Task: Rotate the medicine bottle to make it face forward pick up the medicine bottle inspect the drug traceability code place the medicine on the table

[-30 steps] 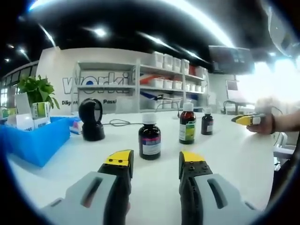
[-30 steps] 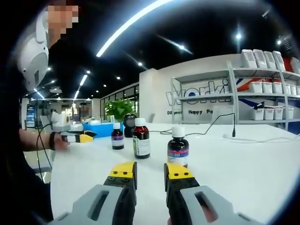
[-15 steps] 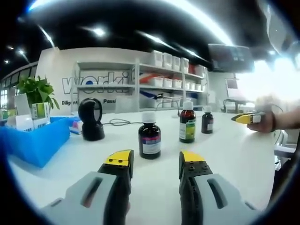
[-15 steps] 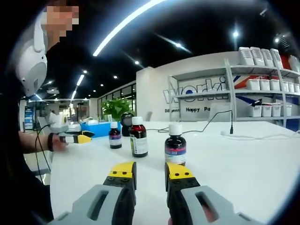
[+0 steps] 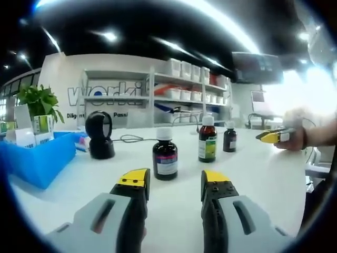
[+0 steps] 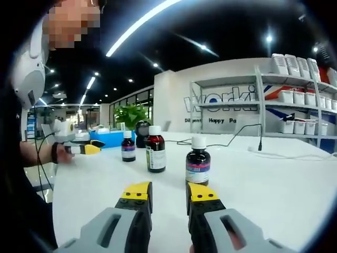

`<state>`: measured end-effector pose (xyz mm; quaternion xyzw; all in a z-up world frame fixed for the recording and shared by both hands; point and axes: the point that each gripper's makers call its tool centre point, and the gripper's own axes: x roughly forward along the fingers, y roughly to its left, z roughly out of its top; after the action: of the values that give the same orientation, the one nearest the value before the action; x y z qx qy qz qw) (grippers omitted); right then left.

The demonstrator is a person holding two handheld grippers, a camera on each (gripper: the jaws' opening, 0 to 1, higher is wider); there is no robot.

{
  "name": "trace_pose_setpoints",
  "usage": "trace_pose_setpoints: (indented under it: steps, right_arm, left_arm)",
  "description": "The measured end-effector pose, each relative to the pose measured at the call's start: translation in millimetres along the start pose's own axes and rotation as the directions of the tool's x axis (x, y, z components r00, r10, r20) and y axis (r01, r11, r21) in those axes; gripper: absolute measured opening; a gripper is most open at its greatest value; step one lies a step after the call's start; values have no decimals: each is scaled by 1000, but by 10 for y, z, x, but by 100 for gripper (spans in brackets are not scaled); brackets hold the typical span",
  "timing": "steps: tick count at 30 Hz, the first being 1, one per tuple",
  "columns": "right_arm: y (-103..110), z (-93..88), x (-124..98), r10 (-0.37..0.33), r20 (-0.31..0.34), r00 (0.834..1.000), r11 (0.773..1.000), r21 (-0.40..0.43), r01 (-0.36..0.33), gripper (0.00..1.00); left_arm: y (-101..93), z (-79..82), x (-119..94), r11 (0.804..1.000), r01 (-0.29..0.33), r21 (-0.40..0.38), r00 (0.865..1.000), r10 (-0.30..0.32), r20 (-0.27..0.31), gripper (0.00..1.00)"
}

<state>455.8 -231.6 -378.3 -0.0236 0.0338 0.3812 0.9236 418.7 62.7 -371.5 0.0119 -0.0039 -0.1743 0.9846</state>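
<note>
Three bottles upright | nearest bottle (image 5: 165,160) beyond left tongs (image 5: 174,181), untouched

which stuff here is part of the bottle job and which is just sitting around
Job: three medicine bottles standing on the white table; black scanner, probably for the code; left gripper and right gripper, both open.

Just lying about: blue bin, plant, cable, wall shelves.

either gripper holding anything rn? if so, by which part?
Nothing is held. The left gripper and right gripper both have open jaws with bare table between them. The three medicine bottles stand untouched on the white table.
</note>
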Motion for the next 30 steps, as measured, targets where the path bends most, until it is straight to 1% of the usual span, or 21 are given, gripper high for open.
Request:
trace_pose_setpoints:
  steps: [5, 10, 12, 16, 21, 28, 30]
  right_arm:
    - [-36, 29, -15, -13, 10, 1000, 1000, 11, 13, 21]
    - [-69, 46, 13, -19, -6, 1000, 1000, 0, 19, 22]
    - [-95, 82, 32, -24, -5, 1000, 1000, -2, 24, 23]
    - [-162, 142, 91, -40, -4, 999, 999, -5, 40, 25]
    - [-217, 171, 168, -57, -13, 998, 998, -7, 57, 29]
    - [-301, 198, 292, -90, -25, 996, 996, 24, 91, 30]
    - [-321, 188, 336, -94, -42, 995, 995, 26, 95, 31]
  left_arm:
    - [-3, -23, 6, 1000, 3, 3, 1000, -3, -9, 30]
    - [7, -37, 8, 1000, -3, 7, 1000, 3, -14, 30]
    - [17, -37, 7, 1000, -8, 5, 1000, 8, -13, 30]
    - [17, -39, 7, 1000, -9, 5, 1000, 9, -14, 30]
    - [6, -40, 6, 1000, -4, 8, 1000, 5, -15, 29]
    - [1, -43, 10, 1000, -1, 7, 1000, 1, -18, 29]
    - [8, -40, 10, 1000, -4, 7, 1000, 4, -17, 29]
